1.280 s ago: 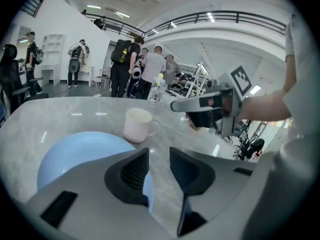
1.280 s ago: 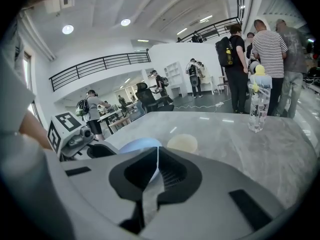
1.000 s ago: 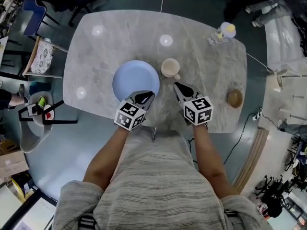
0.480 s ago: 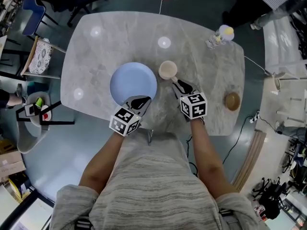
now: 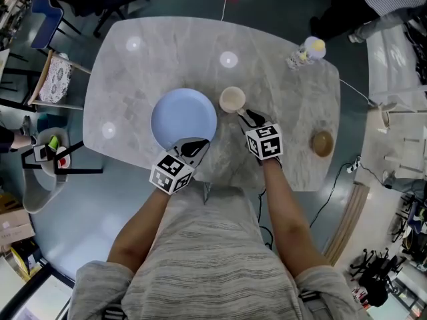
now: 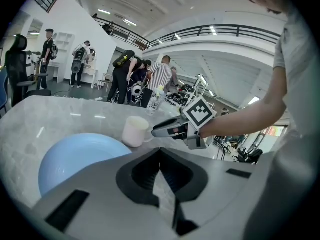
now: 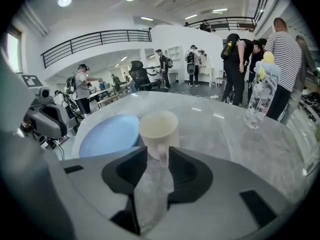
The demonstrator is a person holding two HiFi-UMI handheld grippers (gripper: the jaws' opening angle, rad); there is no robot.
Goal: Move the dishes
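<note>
A pale blue plate [image 5: 183, 117] lies on the marble table [image 5: 280, 112], and a cream mug [image 5: 232, 99] stands just right of it with its handle turned toward me. My right gripper [image 5: 249, 117] is low behind the mug. Its jaws have just been opening and now stand open, with the mug's handle [image 7: 163, 155] between the tips of the right gripper [image 7: 158, 152]; the pads are not pressing on it. My left gripper [image 5: 195, 144] rests at the plate's near right edge. The left gripper [image 6: 161, 153] is shut with only table showing between its jaws, and the plate [image 6: 75, 159] sits to their left.
A clear bottle with a yellow cap [image 5: 305, 49] stands at the table's far right corner. A small brown dish [image 5: 323, 142] sits near the right edge. A chair with a patterned cushion [image 5: 57, 79] is beside the table's left side. People stand beyond the table.
The right gripper has dropped and closed in on the mug, and its jaws have opened around the handle. The left gripper has stayed at the plate's edge.
</note>
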